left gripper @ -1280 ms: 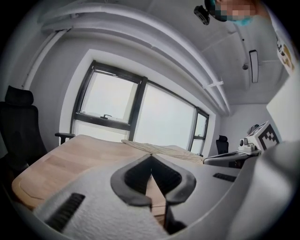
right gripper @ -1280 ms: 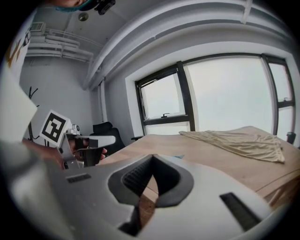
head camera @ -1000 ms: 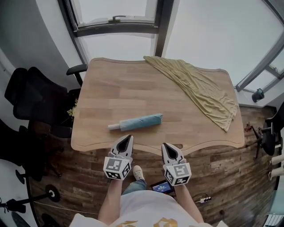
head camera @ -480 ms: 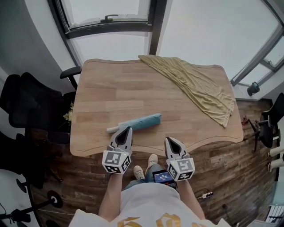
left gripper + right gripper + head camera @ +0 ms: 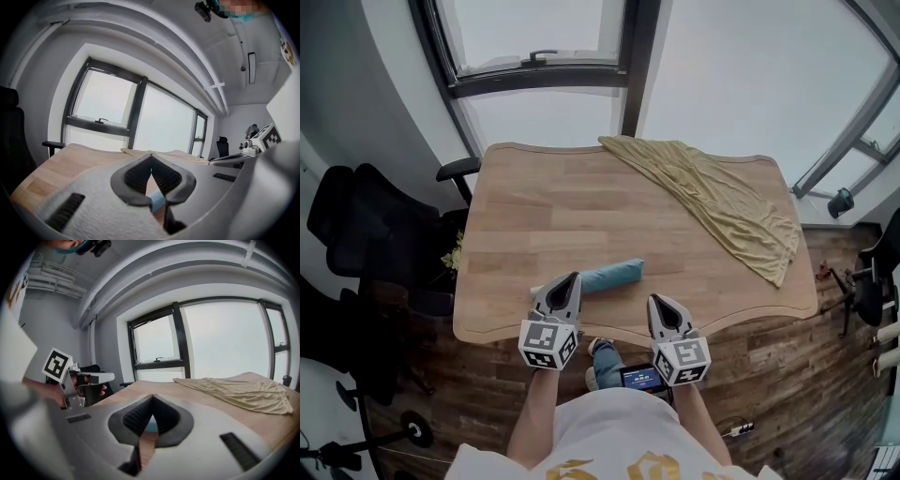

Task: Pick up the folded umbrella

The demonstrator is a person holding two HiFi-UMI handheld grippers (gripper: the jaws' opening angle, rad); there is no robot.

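Observation:
The folded umbrella (image 5: 609,277), blue with a pale handle end, lies across the near part of the wooden table (image 5: 562,206). My left gripper (image 5: 573,278) is shut and empty, and its tip overlaps the umbrella's left part in the head view. In the left gripper view the jaws (image 5: 151,157) meet at the tip and a bit of the blue umbrella (image 5: 157,201) shows below them. My right gripper (image 5: 656,300) is shut and empty, over the table's near edge, to the right of the umbrella and nearer me. Beyond its closed jaws (image 5: 152,397) a patch of blue umbrella (image 5: 150,427) shows.
A yellow cloth (image 5: 722,202) is spread over the table's far right part. A black office chair (image 5: 375,234) stands left of the table. A phone (image 5: 639,377) shows at my waist. Windows run behind the table.
Both grippers have moved forward toward the table. The left one's tip now overlaps the umbrella; before, it was short of it. Both stay shut.

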